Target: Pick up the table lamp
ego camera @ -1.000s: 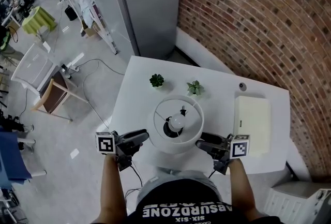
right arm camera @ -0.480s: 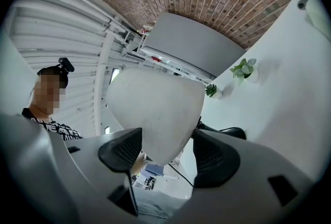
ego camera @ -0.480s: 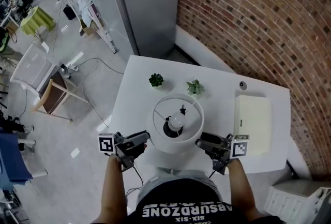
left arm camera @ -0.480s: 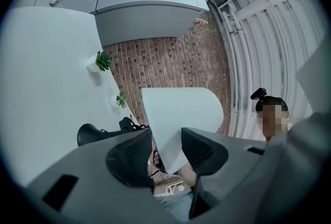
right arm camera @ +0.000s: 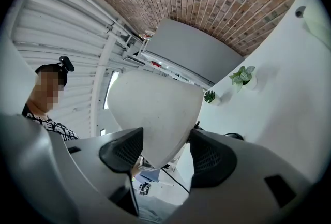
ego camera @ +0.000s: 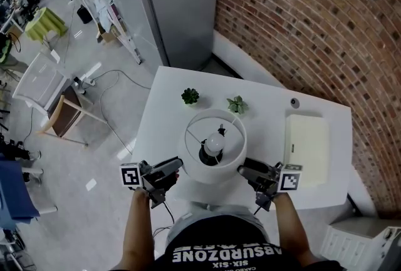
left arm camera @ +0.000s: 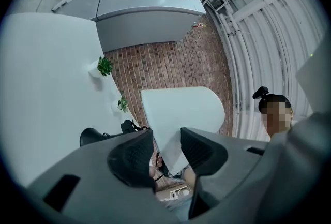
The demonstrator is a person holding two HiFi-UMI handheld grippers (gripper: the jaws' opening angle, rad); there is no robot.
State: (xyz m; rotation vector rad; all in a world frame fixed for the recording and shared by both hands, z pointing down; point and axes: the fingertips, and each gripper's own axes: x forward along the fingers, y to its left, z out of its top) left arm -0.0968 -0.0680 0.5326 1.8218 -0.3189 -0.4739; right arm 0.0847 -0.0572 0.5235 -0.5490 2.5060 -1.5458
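The table lamp (ego camera: 215, 146) stands on the white table (ego camera: 164, 114). It has a white drum shade, with its bulb and black base showing down through the top. My left gripper (ego camera: 173, 169) is at the shade's near left rim. In the left gripper view the shade's edge (left arm camera: 176, 109) runs between its narrow-set pads, and my left gripper (left arm camera: 166, 151) grips it. My right gripper (ego camera: 244, 170) is at the near right rim. There the shade (right arm camera: 152, 112) fills the wide gap of my right gripper (right arm camera: 165, 153), whose jaws are closing.
Two small potted plants (ego camera: 190, 97) (ego camera: 236, 104) stand behind the lamp. A cream box (ego camera: 306, 149) lies at the right and a small round object (ego camera: 294, 103) sits near the brick wall. The lamp's cord hangs off the near edge. Chairs stand on the floor at the left.
The left gripper has edged in to the shade's rim. The shade and bulb have shifted slightly toward the far side. The right gripper has barely moved.
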